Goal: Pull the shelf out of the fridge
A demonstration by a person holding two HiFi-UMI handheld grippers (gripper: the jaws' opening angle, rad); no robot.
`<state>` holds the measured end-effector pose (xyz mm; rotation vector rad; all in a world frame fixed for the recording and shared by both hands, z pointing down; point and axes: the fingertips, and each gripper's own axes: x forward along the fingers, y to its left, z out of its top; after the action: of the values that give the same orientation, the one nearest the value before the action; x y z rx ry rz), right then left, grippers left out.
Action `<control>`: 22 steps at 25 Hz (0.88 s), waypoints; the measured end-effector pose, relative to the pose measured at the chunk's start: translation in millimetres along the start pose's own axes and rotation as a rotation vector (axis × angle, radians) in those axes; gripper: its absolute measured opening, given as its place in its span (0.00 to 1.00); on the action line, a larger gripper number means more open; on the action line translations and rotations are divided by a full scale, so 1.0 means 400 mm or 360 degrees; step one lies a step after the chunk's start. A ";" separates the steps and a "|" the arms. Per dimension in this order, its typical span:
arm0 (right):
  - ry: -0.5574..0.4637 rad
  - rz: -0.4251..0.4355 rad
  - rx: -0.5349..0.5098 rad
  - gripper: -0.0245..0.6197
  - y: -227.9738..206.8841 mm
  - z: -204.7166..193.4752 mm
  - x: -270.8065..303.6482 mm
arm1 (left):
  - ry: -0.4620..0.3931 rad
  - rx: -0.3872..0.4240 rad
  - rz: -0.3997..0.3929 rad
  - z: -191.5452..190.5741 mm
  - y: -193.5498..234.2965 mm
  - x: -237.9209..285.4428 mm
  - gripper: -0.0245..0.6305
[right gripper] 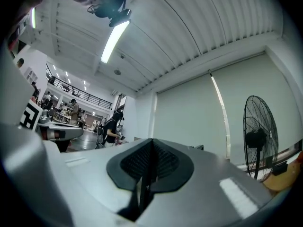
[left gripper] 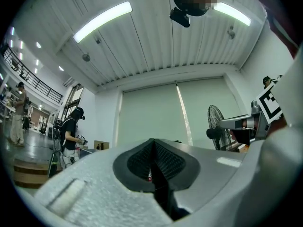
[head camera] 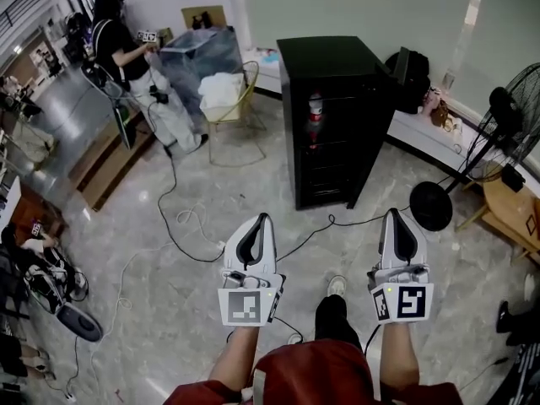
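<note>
Both the left gripper (head camera: 263, 223) and the right gripper (head camera: 393, 218) are closed on nothing, well apart from the black fridge (head camera: 337, 125) standing far ahead, roughly midway between them, its shelf indiscernible inside.

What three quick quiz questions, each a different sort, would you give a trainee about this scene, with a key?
1. True or false: the left gripper is touching the black fridge.
2. In the head view, the standing fan is: A, left of the fridge; B, right of the fridge; C, on top of the fridge.
3. Fill in: the right gripper, like the left one, has its jaws ____ with nothing between them.

Key: 1 false; 2 B; 3 shut.
</note>
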<state>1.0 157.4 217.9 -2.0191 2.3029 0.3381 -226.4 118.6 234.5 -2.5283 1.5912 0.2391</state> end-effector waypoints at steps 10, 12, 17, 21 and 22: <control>0.0010 -0.0041 0.0101 0.04 -0.253 -0.089 0.176 | -0.0001 0.0038 -0.0020 -0.042 -0.102 0.284 0.04; 0.0018 -0.0049 0.0106 0.04 -0.312 -0.100 0.219 | 0.0003 0.0065 -0.0007 -0.044 -0.119 0.349 0.04; 0.0018 -0.0055 0.0136 0.04 -0.444 -0.131 0.328 | 0.0038 0.0083 0.0011 -0.067 -0.165 0.508 0.04; 0.0016 -0.0045 0.0181 0.04 -0.530 -0.164 0.408 | 0.0048 0.0103 0.0016 -0.092 -0.206 0.628 0.04; 0.0015 -0.0035 0.0191 0.04 -0.547 -0.169 0.427 | 0.0049 0.0104 0.0018 -0.098 -0.217 0.655 0.04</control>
<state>199.4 -48.3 224.2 -1.9912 2.2465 0.1844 -34.2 -82.9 220.8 -2.4867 1.5976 0.1478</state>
